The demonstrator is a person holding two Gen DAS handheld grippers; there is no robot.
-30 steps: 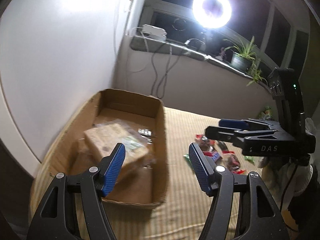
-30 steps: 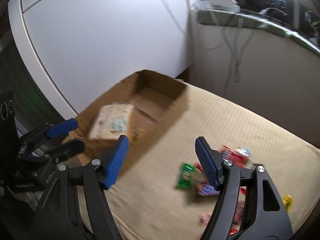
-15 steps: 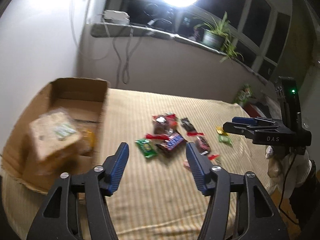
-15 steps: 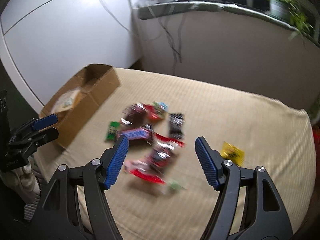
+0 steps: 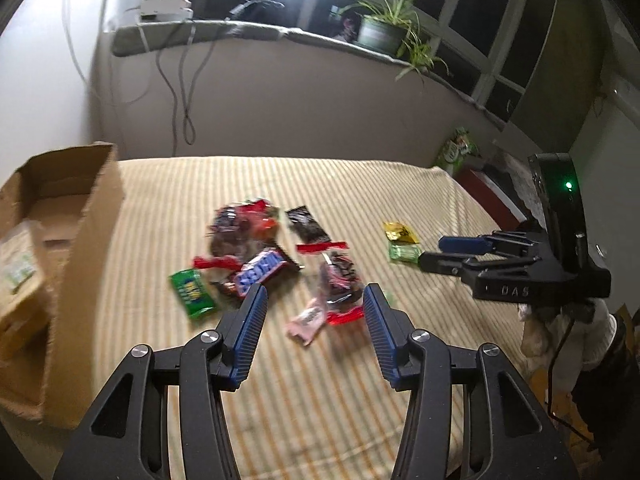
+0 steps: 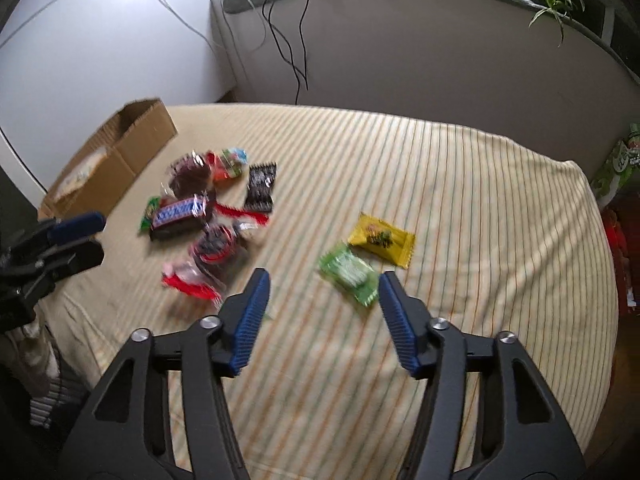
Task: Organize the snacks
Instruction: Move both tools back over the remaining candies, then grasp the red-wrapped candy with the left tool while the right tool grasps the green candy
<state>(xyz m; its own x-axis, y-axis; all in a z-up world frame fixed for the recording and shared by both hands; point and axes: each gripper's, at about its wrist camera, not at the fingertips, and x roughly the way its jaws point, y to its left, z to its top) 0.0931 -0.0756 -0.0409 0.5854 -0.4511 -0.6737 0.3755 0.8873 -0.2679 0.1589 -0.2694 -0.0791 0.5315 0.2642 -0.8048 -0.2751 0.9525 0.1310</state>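
The left gripper [image 5: 312, 300] is closing over a pink-and-red wrapper [image 5: 320, 316] but pinching nothing yet; the right gripper [image 6: 322, 288] is narrowing too, empty, just short of the green candy packet [image 6: 348, 274]. Most snacks are lying loose on the striped cloth [image 6: 460, 200], while the cardboard box [image 5: 84, 248] is holding only a pale bag [image 5: 18, 272], so most of the sorting looks to be remaining

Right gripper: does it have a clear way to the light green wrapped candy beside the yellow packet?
Probably yes. The light green wrapped candy lies alone just ahead of the right gripper, whose empty jaws are closing; only the yellow packet sits nearby.
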